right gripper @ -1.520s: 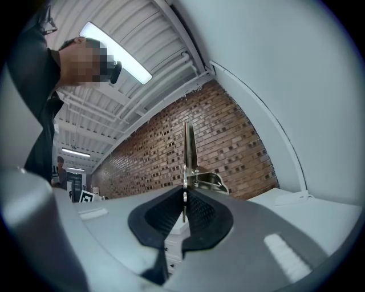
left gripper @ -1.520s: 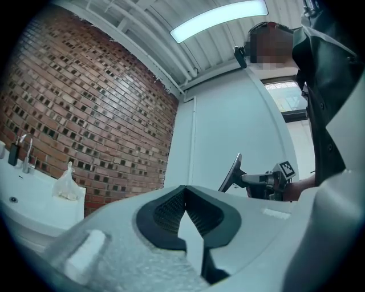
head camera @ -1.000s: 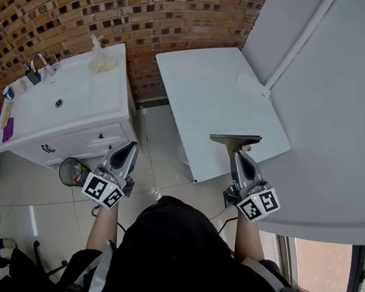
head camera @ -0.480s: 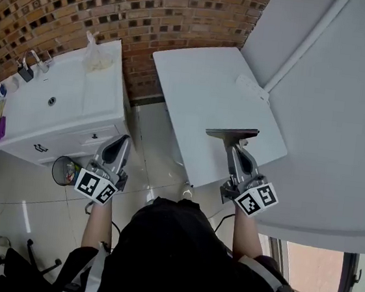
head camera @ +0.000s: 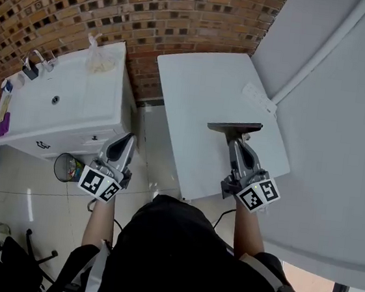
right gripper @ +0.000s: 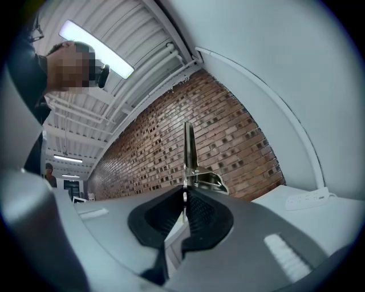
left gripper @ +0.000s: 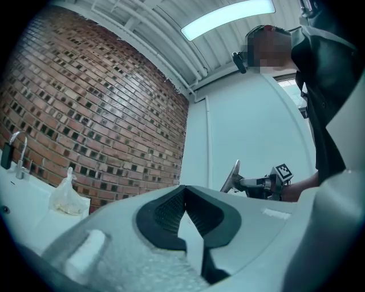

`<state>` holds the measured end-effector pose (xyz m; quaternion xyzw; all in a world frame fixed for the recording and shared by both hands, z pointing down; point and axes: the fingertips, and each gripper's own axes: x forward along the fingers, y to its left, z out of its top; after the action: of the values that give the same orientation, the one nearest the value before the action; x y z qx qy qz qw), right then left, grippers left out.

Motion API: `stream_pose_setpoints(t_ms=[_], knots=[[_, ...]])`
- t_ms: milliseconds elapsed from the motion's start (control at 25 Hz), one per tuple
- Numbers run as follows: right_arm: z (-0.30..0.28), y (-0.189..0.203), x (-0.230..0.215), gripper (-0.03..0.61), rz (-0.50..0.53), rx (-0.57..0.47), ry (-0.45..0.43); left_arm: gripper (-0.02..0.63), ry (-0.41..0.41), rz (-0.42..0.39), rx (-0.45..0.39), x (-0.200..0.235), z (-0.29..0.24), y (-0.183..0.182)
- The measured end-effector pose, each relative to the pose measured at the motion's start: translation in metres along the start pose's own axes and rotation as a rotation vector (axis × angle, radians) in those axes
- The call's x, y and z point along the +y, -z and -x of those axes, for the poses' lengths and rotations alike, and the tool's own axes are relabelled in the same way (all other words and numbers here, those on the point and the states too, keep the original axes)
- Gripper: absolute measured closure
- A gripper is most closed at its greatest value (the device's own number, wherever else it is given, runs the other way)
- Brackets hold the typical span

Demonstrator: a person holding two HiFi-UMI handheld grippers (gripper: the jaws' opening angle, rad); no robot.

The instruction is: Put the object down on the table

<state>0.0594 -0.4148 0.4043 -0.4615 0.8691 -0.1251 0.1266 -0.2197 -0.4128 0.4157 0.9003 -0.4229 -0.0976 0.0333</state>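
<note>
My right gripper (head camera: 238, 144) is shut on the handle of a metal scraper (head camera: 235, 126) with a wide flat blade. It holds the scraper above the white table (head camera: 198, 91), over its near right part. In the right gripper view the blade (right gripper: 189, 149) stands edge-on just past the closed tips of that gripper (right gripper: 184, 193). My left gripper (head camera: 128, 140) hovers over the floor beside the sink cabinet, shut with nothing in it (left gripper: 183, 191). From the left gripper view the scraper (left gripper: 231, 177) shows to the right, held level.
A white sink cabinet (head camera: 75, 107) with a faucet (head camera: 38, 63) and a plastic bag (head camera: 99, 59) stands left of the table against the brick wall. A power strip (head camera: 259, 97) lies at the table's right edge. A small bin (head camera: 69, 167) sits on the floor.
Both hands have moved forward. The right gripper has carried the scraper from the table's near edge to further in over the tabletop. The left gripper stays shut and empty.
</note>
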Motion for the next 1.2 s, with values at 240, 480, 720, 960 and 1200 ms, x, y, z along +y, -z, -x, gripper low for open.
stream_pose_setpoints(t_ms=[240, 480, 720, 960, 1200], knots=[[-0.016, 0.005, -0.035, 0.571, -0.038, 0.041, -0.007, 0.612, 0.063, 0.007, 0.026, -0.019, -0.06, 0.016], [-0.013, 0.028, -0.067, 0.571, -0.095, 0.089, 0.022, 0.612, 0.089, 0.043, 0.085, -0.031, -0.094, 0.049], [0.008, 0.051, -0.092, 0.572, -0.169, 0.101, 0.096, 0.612, 0.138, 0.08, 0.153, -0.048, -0.112, 0.086], [0.036, 0.071, -0.108, 0.571, -0.22, 0.118, 0.174, 0.612, 0.2, 0.113, 0.202, -0.069, -0.124, 0.112], [0.051, 0.083, -0.119, 0.571, -0.207, 0.161, 0.214, 0.612, 0.252, 0.116, 0.23, -0.083, -0.136, 0.126]])
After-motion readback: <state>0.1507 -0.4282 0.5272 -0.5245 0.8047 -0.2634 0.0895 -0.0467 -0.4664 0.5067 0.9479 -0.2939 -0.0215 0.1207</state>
